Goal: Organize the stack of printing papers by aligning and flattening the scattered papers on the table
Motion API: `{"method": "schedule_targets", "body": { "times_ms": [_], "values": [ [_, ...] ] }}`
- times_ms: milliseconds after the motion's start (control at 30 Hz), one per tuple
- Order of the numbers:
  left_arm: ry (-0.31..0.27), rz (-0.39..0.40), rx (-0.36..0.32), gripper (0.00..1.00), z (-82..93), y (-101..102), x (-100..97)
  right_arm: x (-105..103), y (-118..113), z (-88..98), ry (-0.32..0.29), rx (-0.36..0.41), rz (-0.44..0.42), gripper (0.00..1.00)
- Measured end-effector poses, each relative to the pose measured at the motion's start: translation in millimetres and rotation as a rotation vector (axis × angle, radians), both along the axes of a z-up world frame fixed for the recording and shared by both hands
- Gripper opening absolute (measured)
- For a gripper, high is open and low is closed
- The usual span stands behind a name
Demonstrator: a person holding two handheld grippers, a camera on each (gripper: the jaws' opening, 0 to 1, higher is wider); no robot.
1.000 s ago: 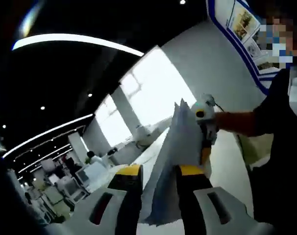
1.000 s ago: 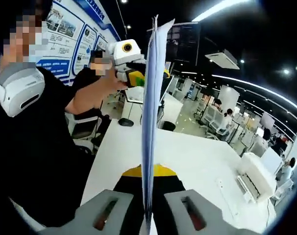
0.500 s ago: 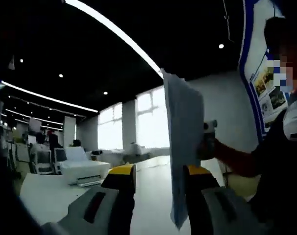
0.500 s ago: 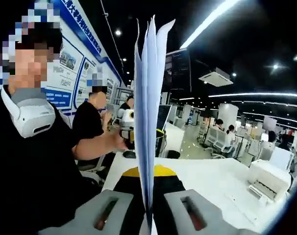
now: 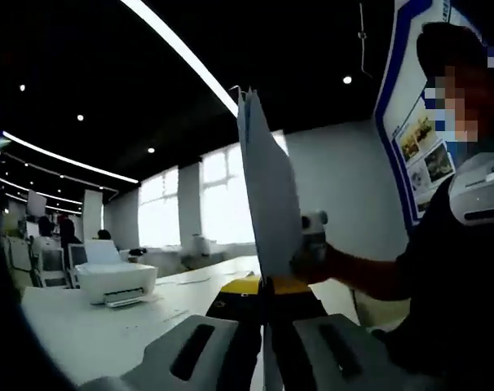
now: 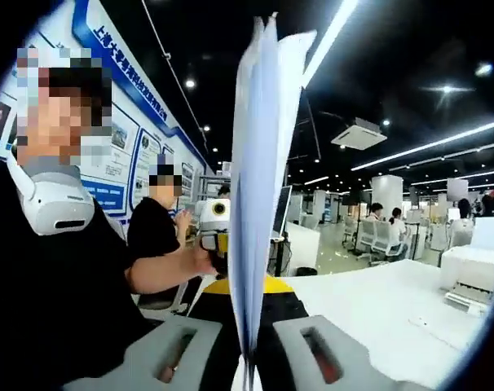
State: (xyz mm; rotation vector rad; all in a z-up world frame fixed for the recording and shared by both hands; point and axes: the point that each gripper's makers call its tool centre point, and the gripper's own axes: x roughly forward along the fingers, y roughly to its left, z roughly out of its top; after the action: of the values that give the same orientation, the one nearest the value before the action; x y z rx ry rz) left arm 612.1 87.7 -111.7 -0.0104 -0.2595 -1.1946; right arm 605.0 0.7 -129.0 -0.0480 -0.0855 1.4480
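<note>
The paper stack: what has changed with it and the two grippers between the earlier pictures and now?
In the left gripper view, the left gripper has closed: its jaws stood apart with the paper stack leaning on one, and now they pinch its lower edge. The sheets tilted a second ago and now stand nearly upright. The right gripper stays shut on the stack, held edge-on above the white table.

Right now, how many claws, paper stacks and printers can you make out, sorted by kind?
Hand-held claws with yellow pads: 2, left claw and right claw.
Stacks of white printing paper held upright: 1.
White desktop printers on the white table: 2, one and another.
Total: 5.
</note>
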Motion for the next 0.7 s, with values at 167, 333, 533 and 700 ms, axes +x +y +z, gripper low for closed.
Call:
{"method": "schedule_targets", "body": {
  "times_ms": [167,333,533,700],
  "values": [
    [-0.011,0.183,0.075,0.06,-25.4,7,11.1,17,10,-33.6,0.037,-0.073,-0.113,0.00],
    [0.047,0.189,0.062,0.06,-44.8,12,14.3,23,12,-44.3,0.061,-0.095,-0.128,0.00],
    [0.100,0.194,0.071,0.06,-62.4,15,17.5,29,15,-59.3,0.088,-0.139,-0.119,0.00],
    [0.116,0.195,0.091,0.06,-69.2,12,18.4,37,13,-70.0,0.117,-0.146,-0.122,0.00]
  ]
}}
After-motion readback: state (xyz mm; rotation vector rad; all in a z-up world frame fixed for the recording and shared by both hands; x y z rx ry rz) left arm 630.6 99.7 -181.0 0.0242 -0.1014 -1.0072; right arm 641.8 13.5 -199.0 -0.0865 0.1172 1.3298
